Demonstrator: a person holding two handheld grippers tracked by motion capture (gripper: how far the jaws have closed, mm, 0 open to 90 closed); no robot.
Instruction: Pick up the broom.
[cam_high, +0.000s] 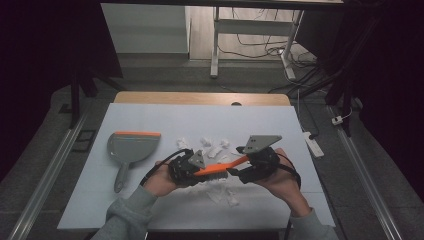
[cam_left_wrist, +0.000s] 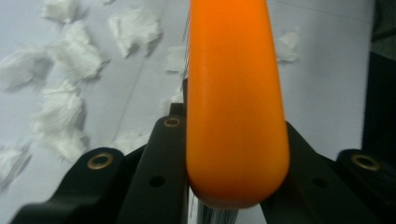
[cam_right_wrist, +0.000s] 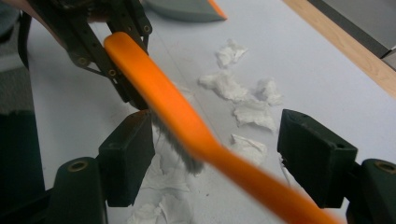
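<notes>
The brush (cam_high: 216, 170) is held just above the white table (cam_high: 150, 120), over the middle of its near half, between the person's two hands. The left gripper (cam_high: 187, 170) has its jaws closed on the head end of the brush; in the left gripper view the rounded orange back (cam_left_wrist: 236, 102) sits clamped between the two black jaws, with grey bristles showing below it. The right gripper (cam_high: 245, 172) stands with its jaws wide: in the right gripper view the orange handle (cam_right_wrist: 196, 130) passes between the two pads without touching either.

Handling judgement: the brush looks light and rigid, of smooth moulded plastic that may slip under hard pads. The bristles (cam_right_wrist: 180, 147) are soft and give no purchase. The narrow handle beyond the bristles appears the soundest place to grip, square across its width.

The high view gives the layout: a grey dustpan (cam_high: 131, 147) with an orange lip lies well to the left, and torn paper scraps (cam_high: 212, 146) are scattered around and beneath the brush. The right gripper view alone shows the clearance on both sides of the handle and the bristle row underneath. The left gripper view confirms the clamp on the head and shows further scraps (cam_left_wrist: 74, 56) on the table beyond.
</notes>
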